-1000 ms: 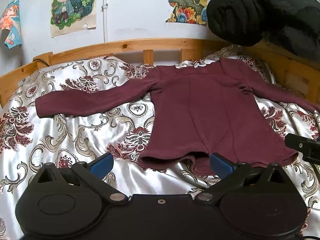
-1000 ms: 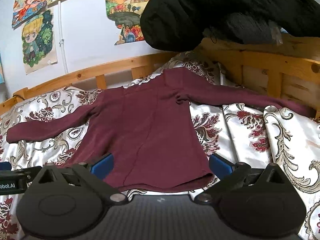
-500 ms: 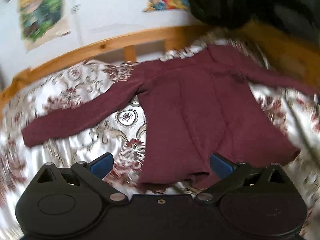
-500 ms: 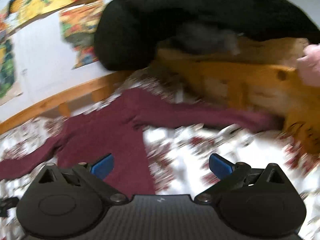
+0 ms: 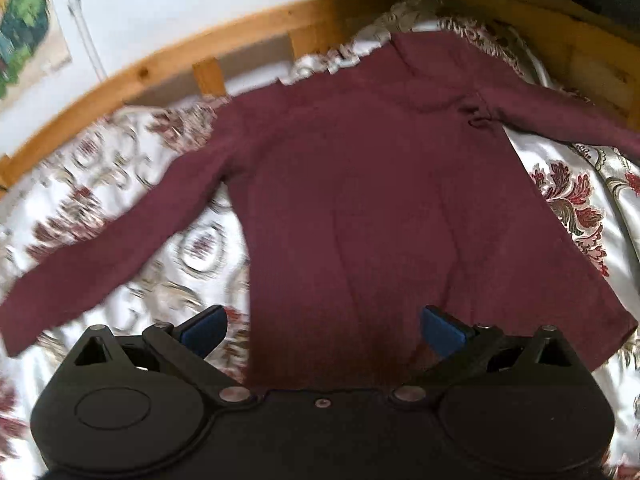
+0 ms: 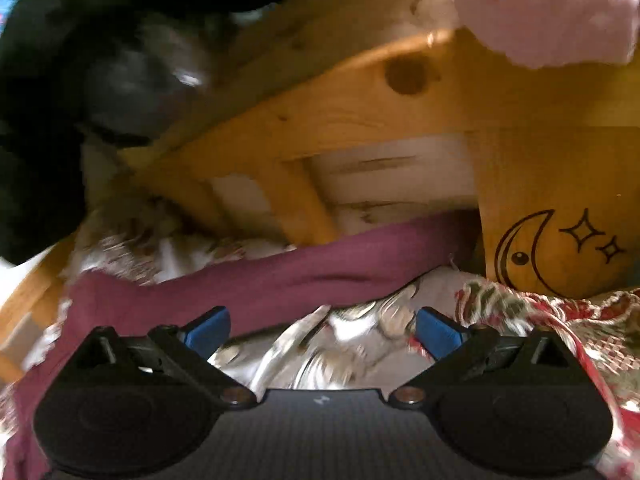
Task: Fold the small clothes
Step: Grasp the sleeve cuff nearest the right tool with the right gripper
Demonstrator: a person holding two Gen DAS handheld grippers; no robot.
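Observation:
A small maroon long-sleeved top lies flat on the patterned satin bedspread, both sleeves spread out. My left gripper hovers open over the lower part of its body, blue pads apart, holding nothing. In the right wrist view the top's right sleeve runs across the bed toward the wooden bed rail. My right gripper is open just short of that sleeve, above bare bedspread, with nothing between its fingers.
The wooden bed frame curves behind the top, with posters on the white wall. A black padded jacket hangs over the rail. A pink cloth sits on the rail top, near a board with a moon drawing.
The left gripper moved forward from the hem over the top's body. The right gripper swung right and forward, from the hem to the right sleeve by the bed rail. Both stayed open.

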